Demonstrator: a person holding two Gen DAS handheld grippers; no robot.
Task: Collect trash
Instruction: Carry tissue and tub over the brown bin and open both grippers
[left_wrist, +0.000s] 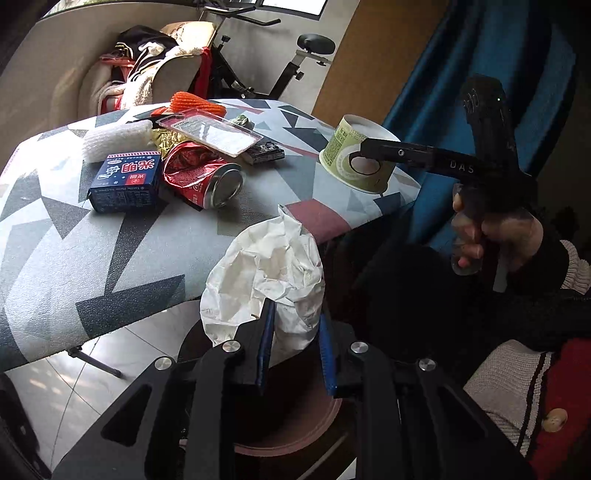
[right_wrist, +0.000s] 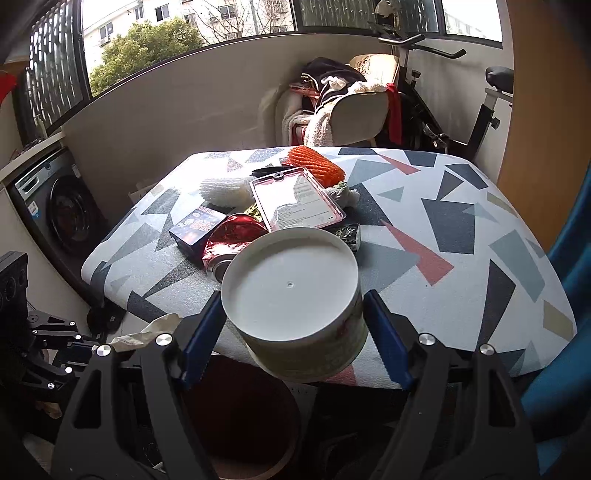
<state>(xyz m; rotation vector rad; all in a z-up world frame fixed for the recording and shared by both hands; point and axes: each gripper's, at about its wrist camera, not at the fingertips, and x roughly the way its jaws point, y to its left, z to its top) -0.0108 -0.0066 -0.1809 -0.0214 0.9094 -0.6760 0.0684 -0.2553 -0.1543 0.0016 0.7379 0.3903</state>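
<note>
My left gripper (left_wrist: 295, 332) is shut on a crumpled white paper bag (left_wrist: 266, 273), held off the table's near edge above a round brown bin (left_wrist: 295, 424). My right gripper (right_wrist: 291, 332) is shut on a green paper cup (right_wrist: 295, 291), bottom facing the camera, held at the table's near edge; the cup also shows in the left wrist view (left_wrist: 354, 158), with the right gripper (left_wrist: 369, 147) on it. The bin's opening (right_wrist: 240, 424) lies below the cup. More trash sits on the table: a crushed red can (left_wrist: 207, 177), a blue box (left_wrist: 125, 184), a clear plastic tray (left_wrist: 214, 133).
The patterned table (right_wrist: 461, 240) also holds orange foam netting (right_wrist: 314, 164), white foam netting (right_wrist: 225, 190) and a small dark packet (left_wrist: 264, 151). A chair piled with clothes (right_wrist: 332, 107) and an exercise bike (right_wrist: 443, 110) stand behind. A washing machine (right_wrist: 55, 203) is at left.
</note>
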